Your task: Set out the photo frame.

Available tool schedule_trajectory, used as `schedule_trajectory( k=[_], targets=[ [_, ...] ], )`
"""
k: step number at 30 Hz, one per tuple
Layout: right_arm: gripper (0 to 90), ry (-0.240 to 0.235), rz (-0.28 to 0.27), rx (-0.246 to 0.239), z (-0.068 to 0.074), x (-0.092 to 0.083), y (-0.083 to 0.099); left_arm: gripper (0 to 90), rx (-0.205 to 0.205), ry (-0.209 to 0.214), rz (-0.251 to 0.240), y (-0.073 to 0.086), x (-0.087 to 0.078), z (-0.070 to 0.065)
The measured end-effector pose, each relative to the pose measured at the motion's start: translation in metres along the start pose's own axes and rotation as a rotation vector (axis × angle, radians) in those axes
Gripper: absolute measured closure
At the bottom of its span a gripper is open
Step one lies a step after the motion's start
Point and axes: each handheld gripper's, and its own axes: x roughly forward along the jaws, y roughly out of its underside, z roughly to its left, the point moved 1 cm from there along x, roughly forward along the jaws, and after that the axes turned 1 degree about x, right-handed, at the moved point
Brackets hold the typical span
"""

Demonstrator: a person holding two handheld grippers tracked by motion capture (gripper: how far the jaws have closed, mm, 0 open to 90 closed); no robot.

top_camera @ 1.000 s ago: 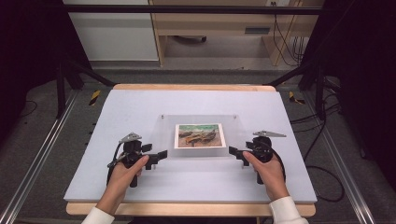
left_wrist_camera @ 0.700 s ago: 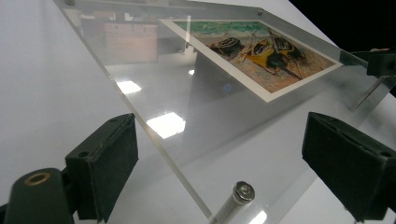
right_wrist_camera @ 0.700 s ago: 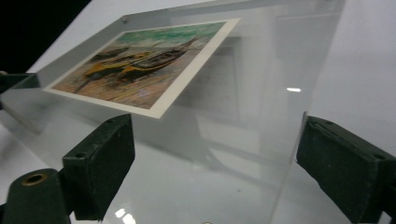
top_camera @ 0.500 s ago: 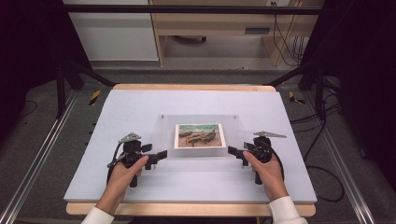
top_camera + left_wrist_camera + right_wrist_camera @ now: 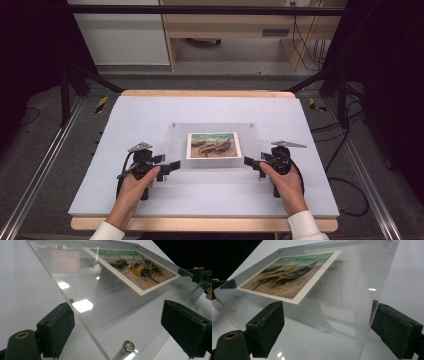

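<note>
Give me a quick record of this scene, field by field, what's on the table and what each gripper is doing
surface: white table
main thing: clear acrylic frame lying on the table
inside it: boat picture
hardware: metal standoff at a near corner
left gripper: open, jaws either side of the frame's near left corner
right gripper: open, jaws either side of the frame's near right corner
grip: not yet closed on the frame

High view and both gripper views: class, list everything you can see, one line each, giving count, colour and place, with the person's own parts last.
Acrylic frame: one, clear, mid-table, near corners between the jaws.
Boat picture: one, green, brown and yellow, inside the frame.
Standoff bolt: one, silver, at the frame's near corner.
Table: one, pale grey top, wooden edge.
Left gripper: one, black, jaws open.
Right gripper: one, black, jaws open.
Hands: two, on the grippers.
</note>
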Motion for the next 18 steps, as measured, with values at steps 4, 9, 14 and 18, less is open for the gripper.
schedule_trajectory(
  k=[4, 9, 14, 18],
  targets=[
    [13.1, 0.006, -0.002, -0.013, 0.001, 0.000, 0.000, 11.6, 0.012, -0.008, 0.011, -0.002, 0.000, 0.001],
    [13.4, 0.025, -0.023, -0.049, 0.004, 0.002, -0.004, 12.0, 0.050, -0.035, 0.003, -0.006, 0.000, -0.001],
    [14.2, 0.046, -0.043, -0.083, 0.007, 0.002, -0.006, 13.2, 0.087, -0.059, -0.019, -0.008, 0.000, -0.002],
    [14.8, 0.064, -0.061, -0.108, 0.008, 0.003, -0.009, 13.2, 0.120, -0.077, -0.025, -0.011, 0.001, -0.003]
  ],
)
